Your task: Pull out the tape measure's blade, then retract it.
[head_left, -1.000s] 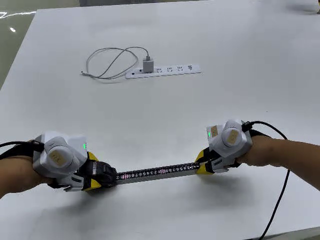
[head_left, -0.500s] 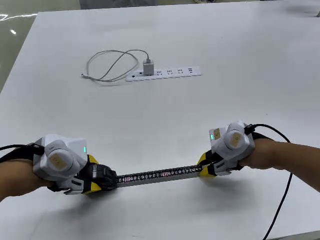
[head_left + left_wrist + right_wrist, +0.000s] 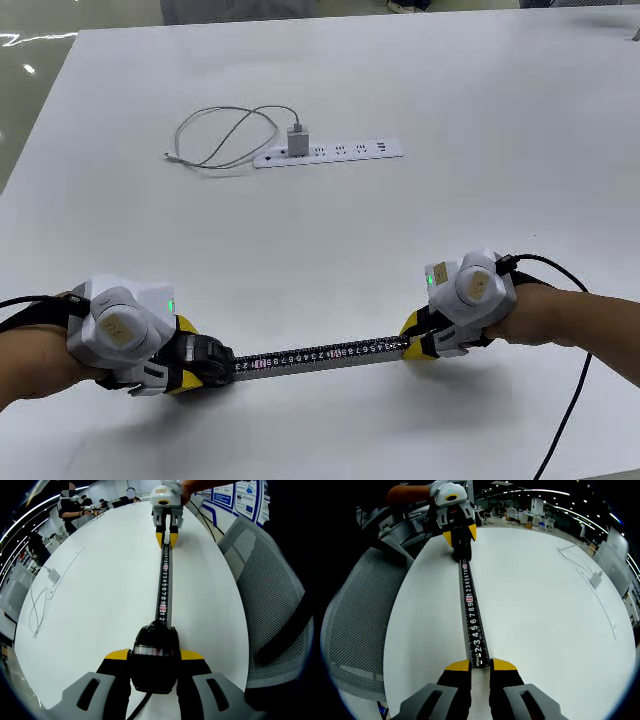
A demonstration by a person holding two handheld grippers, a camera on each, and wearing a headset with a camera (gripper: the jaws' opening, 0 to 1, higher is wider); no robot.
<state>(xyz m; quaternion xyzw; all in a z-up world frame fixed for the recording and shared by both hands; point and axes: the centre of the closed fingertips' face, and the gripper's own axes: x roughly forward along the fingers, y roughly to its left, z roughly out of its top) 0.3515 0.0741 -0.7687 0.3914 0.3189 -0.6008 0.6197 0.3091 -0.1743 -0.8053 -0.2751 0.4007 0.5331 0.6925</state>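
The left gripper (image 3: 155, 655) clamped the tape measure case (image 3: 208, 360) as an anchor. The right gripper (image 3: 480, 665) pinched the blade (image 3: 471, 615) by its tip, holding it extended.

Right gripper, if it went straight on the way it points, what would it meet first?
The right gripper, following the blade it grips, would likely meet the case first, held by the left gripper.

Tape measure (image 3: 208, 361): black case, at 7 o'clock on bench in head view, clamped between jaws of left gripper (image 3: 155, 656). Blade (image 3: 320, 355): dark, white numerals, red marks, pulled out straight toward 3 o'clock, numbers up; tip pinched by right gripper (image 3: 480, 666).
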